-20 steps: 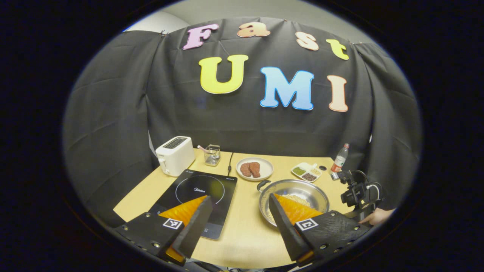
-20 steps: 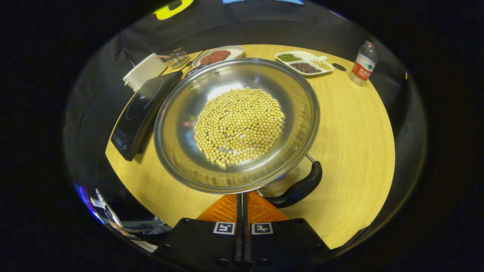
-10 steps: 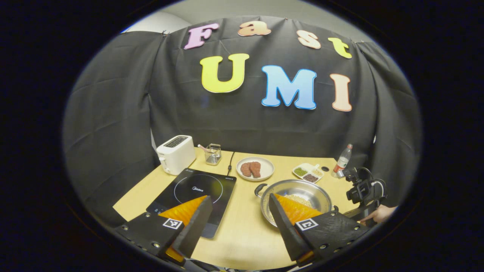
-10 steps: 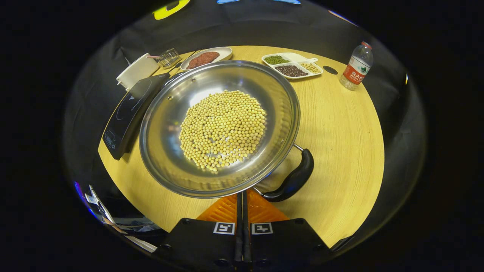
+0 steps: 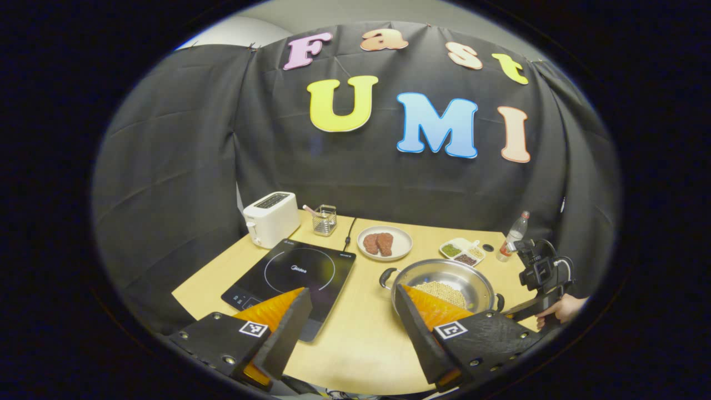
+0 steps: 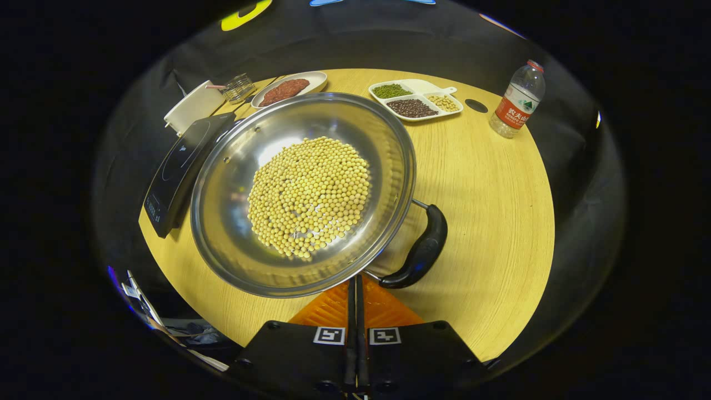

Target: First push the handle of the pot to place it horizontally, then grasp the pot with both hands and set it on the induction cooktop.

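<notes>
Tabletop (image 6: 489, 222) of pale wood, carrying everything. Induction cooktop (image 5: 294, 275) flat at its left side, just beside the pot (image 6: 233, 222), not yet under it. Pot wide, shallow, polished steel, sitting mid-tabletop with a heap of soybeans (image 6: 308, 197) in the bowl; likely stiff, slick on the wall and fairly heavy, with loose beans apt to roll if tipped. Best held at the two dark side handles: near handle (image 6: 419, 255) beside the right hand-held gripper (image 6: 355, 289), far handle (image 5: 386, 276) toward the cooktop. Right hand-held gripper pinched narrow with nothing between the fingers, tips close under the pot's rim by the near handle. Left hand-held gripper (image 5: 350, 316) spread wide, holding nothing, raised well back from pot and cooktop. Against a second ago: pot and near handle swung leftward in the right gripper view, handle now nearer upright there; left gripper view drawn farther back.
</notes>
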The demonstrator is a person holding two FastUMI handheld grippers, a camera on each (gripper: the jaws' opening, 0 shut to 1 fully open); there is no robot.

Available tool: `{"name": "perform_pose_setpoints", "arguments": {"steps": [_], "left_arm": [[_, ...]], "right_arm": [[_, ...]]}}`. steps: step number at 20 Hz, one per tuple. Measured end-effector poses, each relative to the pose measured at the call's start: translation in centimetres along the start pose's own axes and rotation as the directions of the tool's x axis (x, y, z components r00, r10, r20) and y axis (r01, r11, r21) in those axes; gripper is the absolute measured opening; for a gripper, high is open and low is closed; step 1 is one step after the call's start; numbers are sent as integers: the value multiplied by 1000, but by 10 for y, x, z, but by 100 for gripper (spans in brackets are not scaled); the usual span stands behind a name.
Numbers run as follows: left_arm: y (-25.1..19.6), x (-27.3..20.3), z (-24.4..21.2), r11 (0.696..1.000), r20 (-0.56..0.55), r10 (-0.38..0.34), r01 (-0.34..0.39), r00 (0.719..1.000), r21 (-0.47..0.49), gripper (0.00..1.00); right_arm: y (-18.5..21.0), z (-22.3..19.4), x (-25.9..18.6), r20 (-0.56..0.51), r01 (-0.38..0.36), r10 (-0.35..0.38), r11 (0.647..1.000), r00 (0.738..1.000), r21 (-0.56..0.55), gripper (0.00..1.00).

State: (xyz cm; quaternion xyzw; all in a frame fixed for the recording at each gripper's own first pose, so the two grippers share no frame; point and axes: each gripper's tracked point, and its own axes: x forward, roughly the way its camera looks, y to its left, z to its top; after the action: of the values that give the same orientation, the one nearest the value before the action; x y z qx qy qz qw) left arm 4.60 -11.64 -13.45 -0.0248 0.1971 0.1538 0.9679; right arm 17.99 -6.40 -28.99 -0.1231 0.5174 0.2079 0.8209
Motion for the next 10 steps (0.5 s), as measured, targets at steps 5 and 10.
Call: {"name": "perform_pose_setpoints", "arguments": {"steps": [5,10], "left_arm": [[-13,-3,-8,1000,-11,9,-9,1000,-19,92],[-30,4,-17,1000,-33,-6,6,999,14,92]], "right_arm": [[-18,11,1,34,7,-9,999,999,47,2],[-31,22,2,77,7,-17,993,997,120,2]]}}
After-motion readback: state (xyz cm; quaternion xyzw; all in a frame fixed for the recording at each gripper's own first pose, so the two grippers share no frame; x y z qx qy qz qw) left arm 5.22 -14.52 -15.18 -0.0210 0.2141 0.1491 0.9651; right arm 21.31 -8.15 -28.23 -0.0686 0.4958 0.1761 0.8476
